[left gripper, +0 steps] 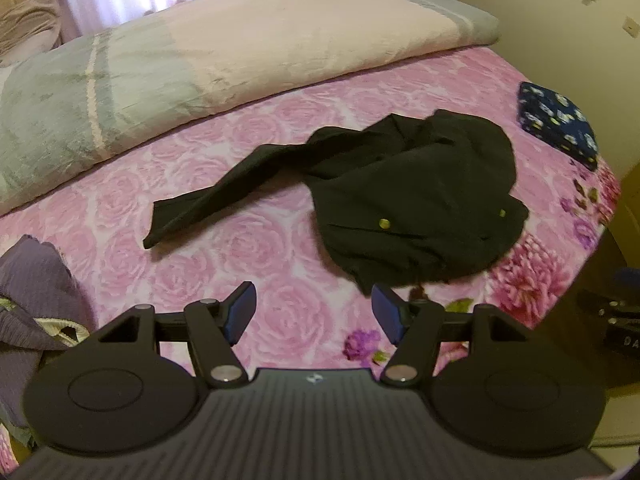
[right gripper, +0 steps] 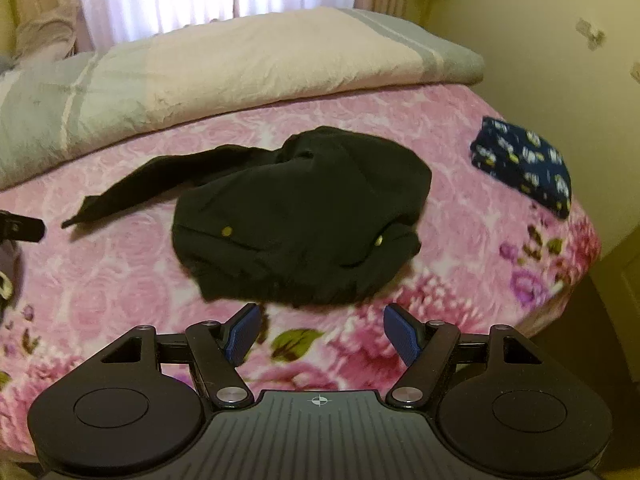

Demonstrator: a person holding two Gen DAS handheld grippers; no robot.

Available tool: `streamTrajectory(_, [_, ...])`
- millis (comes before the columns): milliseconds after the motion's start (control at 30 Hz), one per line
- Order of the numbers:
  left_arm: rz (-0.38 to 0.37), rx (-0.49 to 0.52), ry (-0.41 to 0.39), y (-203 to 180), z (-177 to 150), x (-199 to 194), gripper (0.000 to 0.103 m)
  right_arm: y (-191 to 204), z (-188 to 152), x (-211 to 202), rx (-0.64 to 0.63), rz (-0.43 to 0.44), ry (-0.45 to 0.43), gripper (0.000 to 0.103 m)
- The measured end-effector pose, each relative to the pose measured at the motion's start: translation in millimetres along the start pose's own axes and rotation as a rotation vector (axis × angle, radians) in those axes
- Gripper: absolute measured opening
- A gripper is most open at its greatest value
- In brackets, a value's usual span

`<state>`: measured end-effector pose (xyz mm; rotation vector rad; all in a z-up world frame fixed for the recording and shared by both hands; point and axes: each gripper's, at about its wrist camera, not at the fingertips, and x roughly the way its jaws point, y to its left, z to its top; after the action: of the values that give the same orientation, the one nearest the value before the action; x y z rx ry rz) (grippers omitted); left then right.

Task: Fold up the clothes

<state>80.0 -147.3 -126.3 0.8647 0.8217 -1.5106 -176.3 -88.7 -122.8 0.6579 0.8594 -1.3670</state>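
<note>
A crumpled black jacket point(left gripper: 416, 208) with brass-coloured buttons lay in a heap near the middle of a bed covered by a pink rose-print blanket point(left gripper: 248, 248), one sleeve point(left gripper: 224, 192) stretched out towards the blanket's left side, as two hand-held grippers hung over the bed's near edge. The left gripper point(left gripper: 314, 312) stood released, its blue pads point(left gripper: 240, 312) apart with nothing between them and the jacket's lower hem just beyond its right-hand fingertip. The right gripper point(right gripper: 320, 330) was likewise spread wide and empty, poised just short of the hem on the near side of the heap; neither tool was seen touching the cloth.

A folded navy garment with a pale flower print point(right gripper: 524, 164) sat close to the bed's far right corner, which suggested that one piece had already been dealt with. A bunched purple garment point(left gripper: 32, 300) waited at the left edge, apparently unfolded. A rolled quilt in grey-green and cream point(left gripper: 200, 48) ran along the far edge beneath a curtained window.

For the jacket itself, nothing looked done: it had yet to be spread flat, its sleeves brought in and its body folded, and the first grasp was judged still to come.
</note>
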Motion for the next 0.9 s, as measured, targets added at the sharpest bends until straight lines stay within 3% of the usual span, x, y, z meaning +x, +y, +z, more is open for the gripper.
streamTrajectory(133, [0.037,-0.052,0.015,3.2,7.2,14.7,0.06,-7.6,13.7,23.0,-0.085,0.001,0.0,0.071])
streamTrajectory(300, [0.096,-0.15,0.051,-3.7,14.7,36.3,0.06,-19.0,30.1,65.3,-0.188,0.073,0.03,0.071])
streamTrajectory(533, [0.138,-0.282,0.1,-23.1,15.8,67.2,0.06,-20.2,41.7,117.3,-0.479,0.149,0.058,0.071])
streamTrajectory(700, [0.145,-0.358,0.126,-30.3,-6.5,96.7,0.06,-19.3,10.8,164.0,-0.698,0.187,0.075,0.071])
streamTrajectory(900, [0.122,-0.378,0.168,-36.7,-43.2,138.3,0.06,-7.8,-39.9,218.2,-0.805,0.133,0.061,0.072])
